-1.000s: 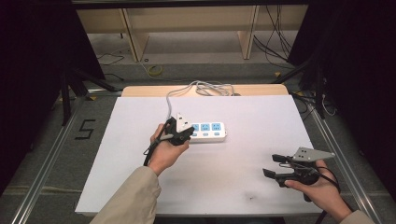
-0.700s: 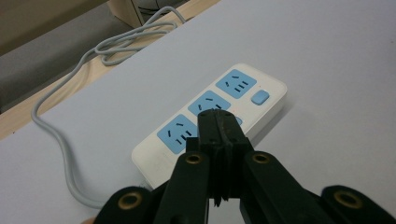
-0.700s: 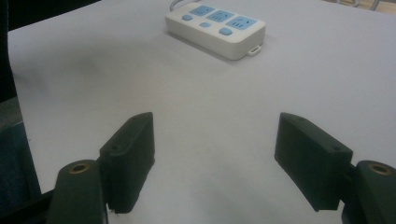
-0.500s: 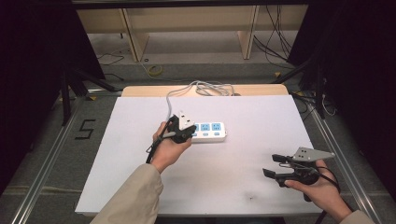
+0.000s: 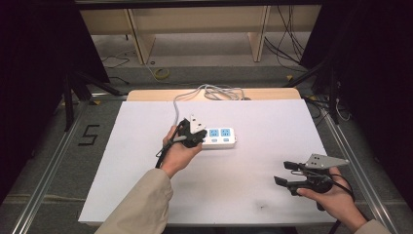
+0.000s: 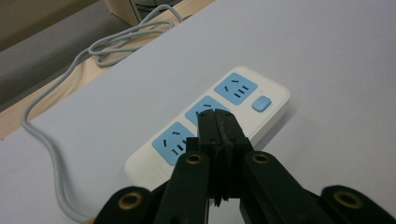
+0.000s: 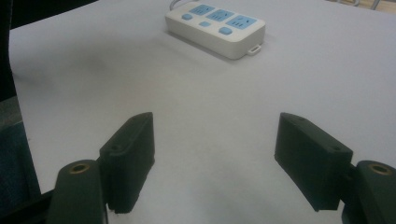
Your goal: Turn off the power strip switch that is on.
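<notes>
High view: a white plastic power strip with three blue sockets (image 5: 218, 138) lies mid-table on white paper (image 5: 243, 185), left gripper (image 5: 196, 138) clenched empty over it, right gripper (image 5: 283, 173) released nearby. Rigid, light, smooth-sided, it seems best grasped across its narrow width.

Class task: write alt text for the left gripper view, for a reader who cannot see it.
A black left gripper, jaws shut, hovers over the middle blue socket of a white three-socket power strip on a white table. The strip's grey cable loops away to the left.
</notes>
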